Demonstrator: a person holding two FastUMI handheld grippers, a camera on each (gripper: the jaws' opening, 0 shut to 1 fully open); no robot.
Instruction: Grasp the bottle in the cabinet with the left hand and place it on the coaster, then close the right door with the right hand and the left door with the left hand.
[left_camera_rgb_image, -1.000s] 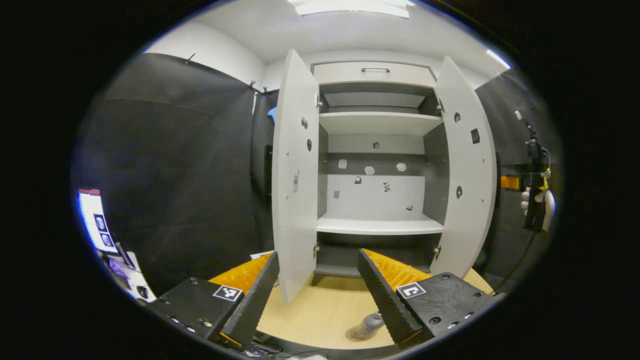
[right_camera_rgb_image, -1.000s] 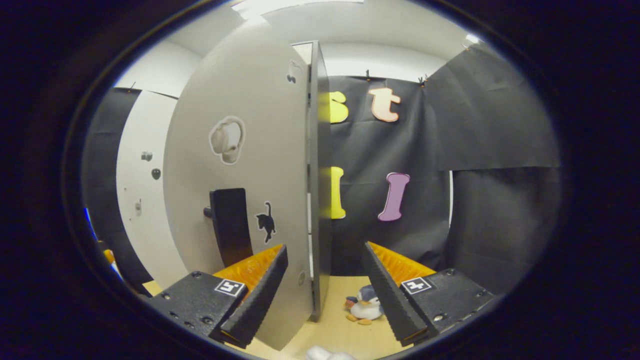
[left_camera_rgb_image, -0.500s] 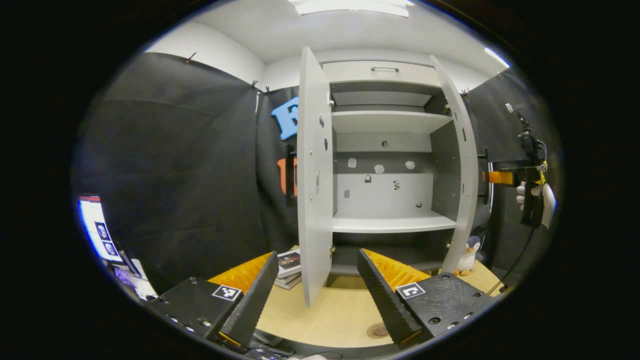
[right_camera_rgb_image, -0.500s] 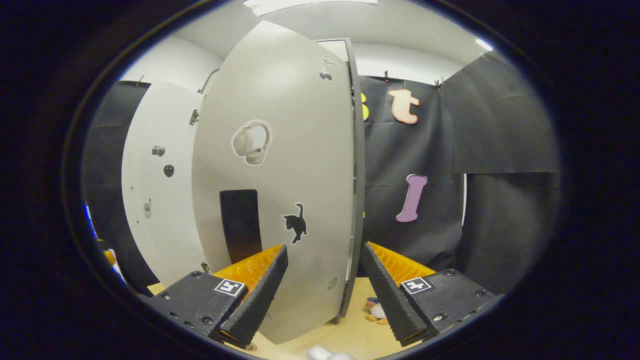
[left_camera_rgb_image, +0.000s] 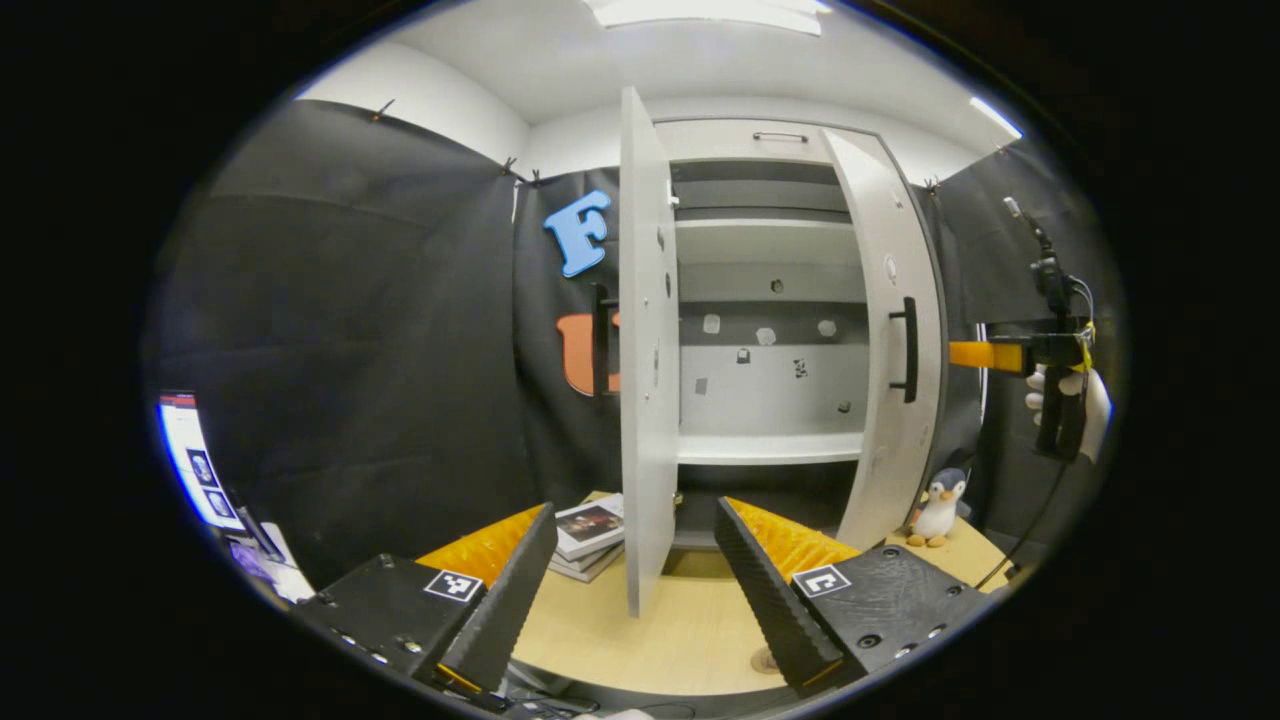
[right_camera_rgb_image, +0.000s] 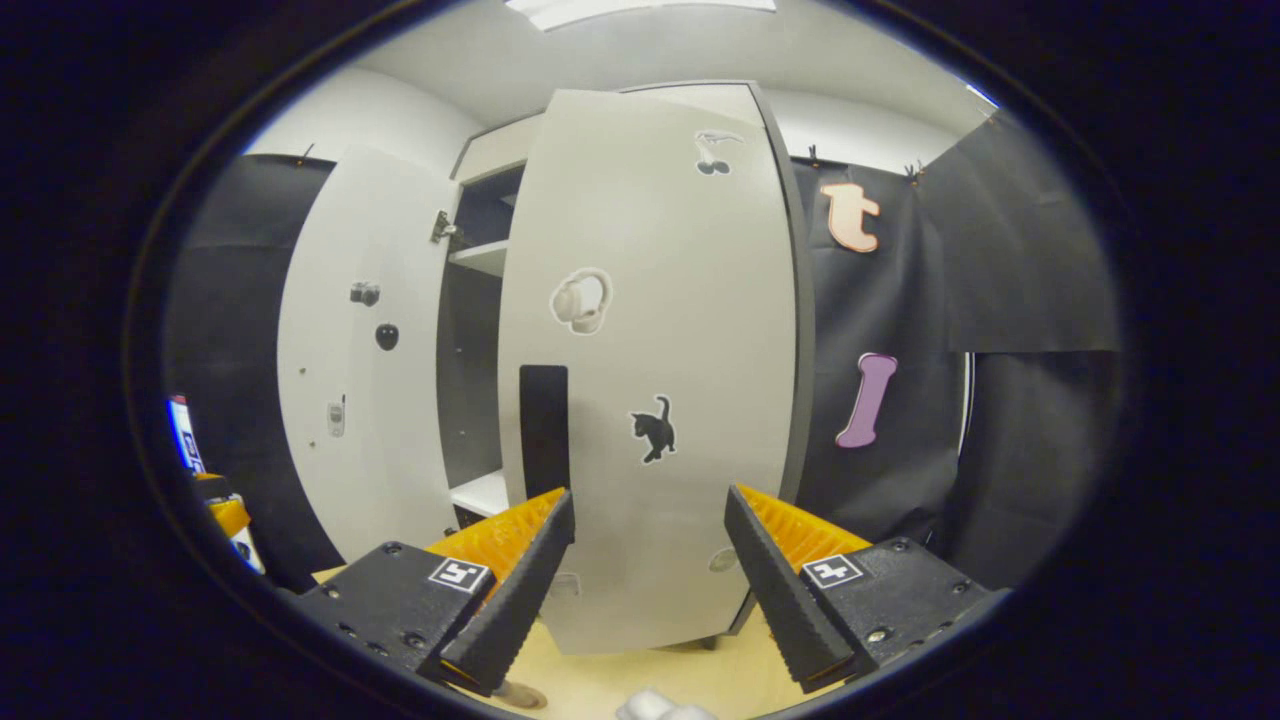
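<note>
The white cabinet (left_camera_rgb_image: 770, 400) stands on the wooden table, its shelves bare. Its left door (left_camera_rgb_image: 645, 380) stands wide open, edge-on to my left gripper (left_camera_rgb_image: 635, 507), which is open, holds nothing and is well short of the door. The right door (left_camera_rgb_image: 890, 350) with its black handle (left_camera_rgb_image: 908, 350) is swung about halfway shut. My right gripper (right_camera_rgb_image: 648, 493) is open, close in front of that door's outer face (right_camera_rgb_image: 650, 380), beside the handle (right_camera_rgb_image: 543, 430). In the left gripper view its orange fingers (left_camera_rgb_image: 975, 355) reach the door's outer side. The coaster's edge (left_camera_rgb_image: 765, 660) peeks out beside my left gripper's right finger.
A penguin toy (left_camera_rgb_image: 938, 505) sits on the table right of the cabinet. A stack of books (left_camera_rgb_image: 590, 530) lies left of the open door. A lit screen (left_camera_rgb_image: 195, 460) stands at far left. A gloved hand (left_camera_rgb_image: 1065, 400) holds the right gripper.
The right door has swung from wide open to about halfway shut, with the right gripper following its outer face. The left gripper has shifted left; the bottle slid out of sight behind its finger.
</note>
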